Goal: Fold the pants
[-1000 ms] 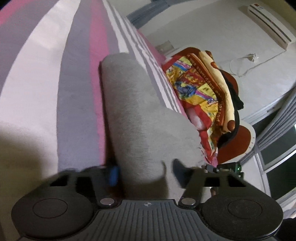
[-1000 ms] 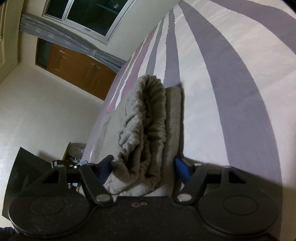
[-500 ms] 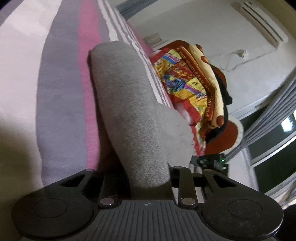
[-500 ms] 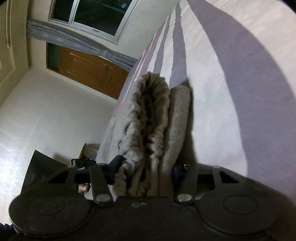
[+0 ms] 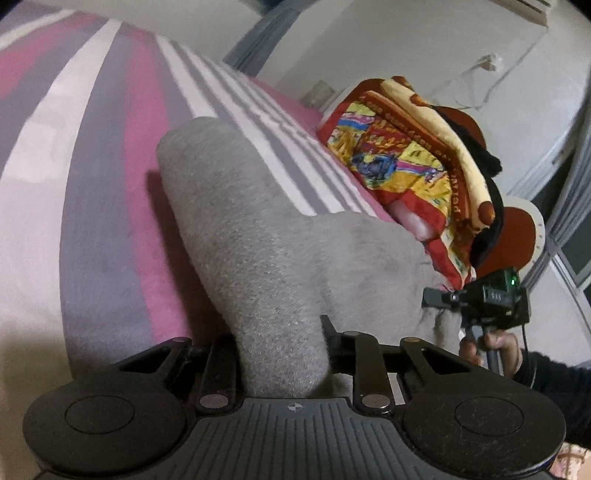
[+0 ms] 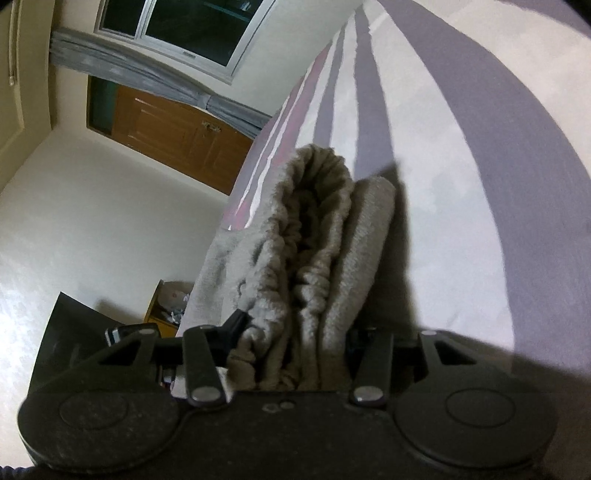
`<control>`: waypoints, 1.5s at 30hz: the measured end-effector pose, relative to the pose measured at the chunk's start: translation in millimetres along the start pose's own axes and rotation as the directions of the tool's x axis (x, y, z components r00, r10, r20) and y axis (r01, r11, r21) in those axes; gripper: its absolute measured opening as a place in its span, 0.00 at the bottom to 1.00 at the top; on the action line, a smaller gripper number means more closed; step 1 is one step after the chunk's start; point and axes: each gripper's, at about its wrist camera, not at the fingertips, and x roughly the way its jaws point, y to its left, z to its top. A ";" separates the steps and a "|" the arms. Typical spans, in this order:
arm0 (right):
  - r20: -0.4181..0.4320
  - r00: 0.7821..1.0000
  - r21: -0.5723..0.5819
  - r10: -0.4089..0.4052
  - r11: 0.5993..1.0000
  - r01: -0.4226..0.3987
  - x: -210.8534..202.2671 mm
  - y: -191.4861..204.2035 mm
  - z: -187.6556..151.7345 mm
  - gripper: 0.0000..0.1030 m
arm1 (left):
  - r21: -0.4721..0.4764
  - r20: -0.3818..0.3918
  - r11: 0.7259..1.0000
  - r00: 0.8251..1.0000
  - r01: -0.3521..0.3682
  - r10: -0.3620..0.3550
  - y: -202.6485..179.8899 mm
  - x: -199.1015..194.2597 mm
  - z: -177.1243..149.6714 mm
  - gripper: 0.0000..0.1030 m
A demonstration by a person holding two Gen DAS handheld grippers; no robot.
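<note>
- A bed with a striped sheet [image 5: 92,192] in pink, grey and white fills the room; a window [image 6: 192,33] and a brown door [image 6: 177,136] show behind.
- The left gripper [image 5: 282,363] has just been closing and now pinches a fold of the grey pants [image 5: 236,229]. Its tips are hidden in the cloth.
- The pants lie along the middle of the bed.
- A bright blanket [image 5: 410,166] sits at the far edge.
- The right gripper [image 6: 295,354] has just been closing and squeezes the bunched waistband [image 6: 314,236].
- A hand [image 5: 495,345] holds its handle.
</note>
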 end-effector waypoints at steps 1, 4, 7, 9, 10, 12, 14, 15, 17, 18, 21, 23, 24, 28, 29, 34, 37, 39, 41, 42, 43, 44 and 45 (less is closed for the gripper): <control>0.001 1.000 -0.011 0.000 1.000 0.000 -0.6 6.2 1.0 0.45 | 0.021 0.004 1.000 1.000 0.000 0.000 -5.1 -5.4 2.4 0.24; -0.004 1.000 -0.057 0.000 0.998 -0.001 -1.7 28.8 4.8 0.45 | 0.070 0.016 0.998 1.000 -0.004 0.003 -14.6 -20.1 7.4 0.24; -0.014 1.000 -0.088 0.007 0.996 -0.008 0.1 44.7 8.8 0.46 | 0.100 0.034 0.995 0.999 -0.012 0.009 -21.3 -32.6 12.2 0.24; -0.019 1.000 -0.104 0.016 0.994 -0.018 1.3 53.0 12.6 0.46 | 0.116 0.048 0.993 0.999 -0.017 0.012 -22.4 -40.5 15.3 0.24; -0.020 1.000 -0.112 0.020 0.994 -0.022 2.3 57.0 14.6 0.46 | 0.121 0.054 0.992 0.998 -0.019 0.012 -22.5 -42.5 16.6 0.24; -0.020 0.999 -0.126 0.025 0.992 -0.027 5.2 64.5 20.4 0.46 | 0.125 0.068 0.992 0.998 -0.019 0.010 -19.9 -45.7 23.9 0.24; -0.018 1.000 -0.139 0.025 0.990 -0.028 10.1 70.8 30.7 0.46 | 0.122 0.080 0.992 0.997 -0.022 0.012 -17.2 -47.5 36.0 0.24; -0.017 1.000 -0.147 0.026 0.989 -0.028 13.3 73.0 36.8 0.46 | 0.121 0.089 0.992 0.996 -0.022 0.011 -14.4 -48.9 43.6 0.24; -0.013 0.999 -0.163 0.033 0.986 -0.035 18.6 75.9 48.2 0.46 | 0.119 0.101 0.993 0.995 -0.023 0.011 -9.1 -49.0 58.0 0.24; -0.011 0.999 -0.173 0.039 0.984 -0.040 22.0 78.2 55.9 0.46 | 0.116 0.105 0.993 0.994 -0.024 0.012 -6.2 -47.5 65.9 0.24; -0.004 0.998 -0.193 0.062 0.979 -0.062 31.4 79.7 77.4 0.46 | 0.100 0.114 0.995 0.993 -0.025 0.014 8.0 -41.6 93.1 0.24; -0.004 0.998 -0.197 0.066 0.978 -0.066 40.1 76.4 93.9 0.46 | 0.083 0.122 0.996 0.992 -0.031 0.021 15.5 -30.9 108.4 0.24; -0.003 0.998 -0.197 0.068 0.978 -0.067 45.3 74.6 100.8 0.46 | 0.075 0.124 0.997 0.992 -0.034 0.024 19.9 -24.9 114.8 0.24; 0.012 0.998 -0.182 0.067 0.981 -0.064 70.6 56.4 127.5 0.46 | 0.039 0.127 0.998 0.991 -0.040 0.035 41.0 -0.4 133.4 0.24; 0.015 0.998 -0.172 0.069 0.983 -0.065 77.1 50.0 131.0 0.46 | 0.031 0.126 0.998 0.991 -0.047 0.042 48.9 3.6 136.9 0.24; 0.001 0.996 -0.134 0.086 0.987 -0.085 109.4 25.3 135.9 0.46 | 0.001 0.126 0.998 0.990 -0.065 0.064 73.4 13.8 139.3 0.24; -0.015 0.995 -0.120 0.096 0.988 -0.097 126.0 15.5 137.1 0.46 | -0.029 0.112 0.996 0.990 -0.083 0.085 90.7 18.6 134.1 0.24; -0.025 0.996 -0.109 0.086 0.990 -0.089 135.1 9.6 136.5 0.46 | -0.061 0.079 0.993 0.991 -0.105 0.109 103.4 28.0 127.9 0.24; -0.037 0.999 -0.086 0.017 0.996 -0.020 142.8 -1.6 133.2 0.50 | -0.087 0.043 0.984 0.987 -0.153 0.158 118.2 38.5 118.8 0.36; -0.051 0.997 -0.056 -0.055 0.997 0.052 147.5 -10.5 132.3 0.52 | -0.134 0.067 0.983 0.988 -0.126 0.136 126.5 39.8 112.8 0.38; -0.059 0.997 -0.021 -0.055 0.998 0.054 149.0 -19.1 131.4 0.52 | -0.175 0.082 0.979 0.989 -0.104 0.119 130.7 39.0 108.3 0.38; -0.055 0.997 -0.005 -0.047 0.999 0.047 147.4 -22.0 130.2 0.52 | -0.206 0.097 0.974 0.988 -0.095 0.117 133.5 38.1 105.4 0.39; -0.060 0.996 -0.013 -0.062 0.998 0.062 146.8 -19.9 129.5 0.53 | -0.211 0.106 0.972 0.986 -0.101 0.126 132.8 36.7 103.1 0.41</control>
